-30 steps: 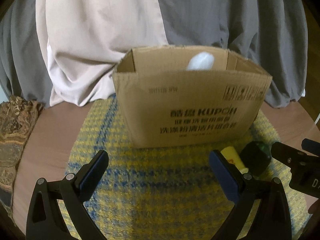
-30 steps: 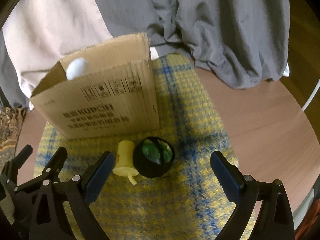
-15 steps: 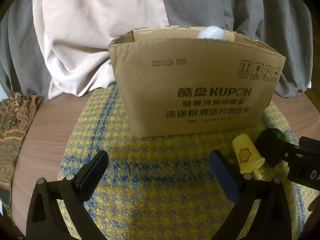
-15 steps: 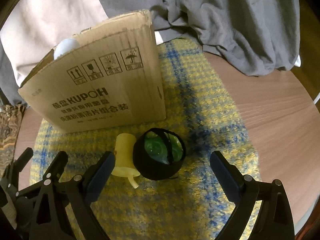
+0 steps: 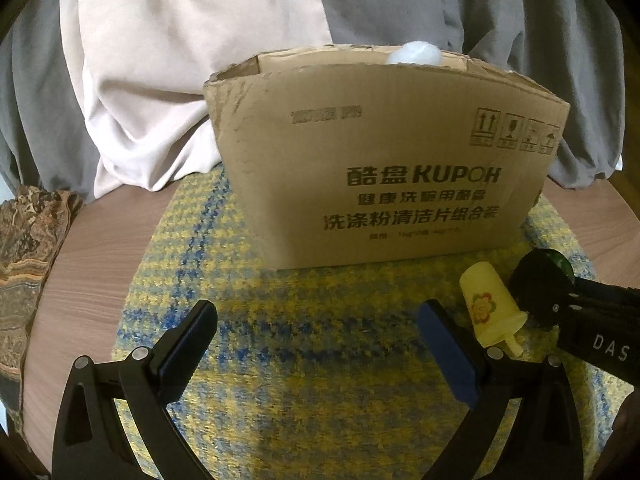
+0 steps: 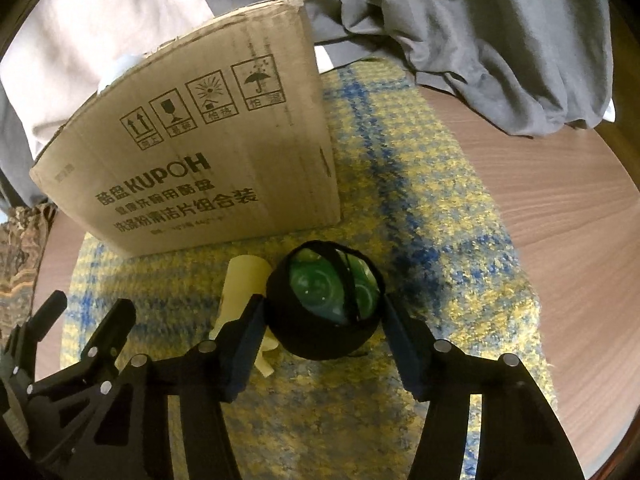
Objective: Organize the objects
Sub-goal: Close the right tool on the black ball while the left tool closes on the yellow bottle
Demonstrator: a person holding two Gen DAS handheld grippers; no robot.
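A cardboard box (image 5: pixel 384 168) marked KUPOH stands on a yellow-and-blue woven mat (image 5: pixel 304 360), with a white rounded object (image 5: pixel 414 53) showing over its rim. In front of the box lie a pale yellow popsicle-shaped toy (image 5: pixel 488 308) and a black pouch holding green items (image 6: pixel 326 304). My right gripper (image 6: pixel 322 316) has its fingers on both sides of the black pouch, touching its sides. My left gripper (image 5: pixel 316 340) is open and empty over the mat, left of the yellow toy. The box also shows in the right wrist view (image 6: pixel 208 152), as does the toy (image 6: pixel 240 284).
The mat lies on a round wooden table (image 6: pixel 560 216). Grey cloth (image 6: pixel 500 40) and pale pink cloth (image 5: pixel 180 60) are draped behind the box. A patterned brown fabric (image 5: pixel 28 248) lies at the table's left edge.
My right gripper has moved forward and down and closed in around the black pouch. My left gripper has shifted slightly left and closer to the mat, still open.
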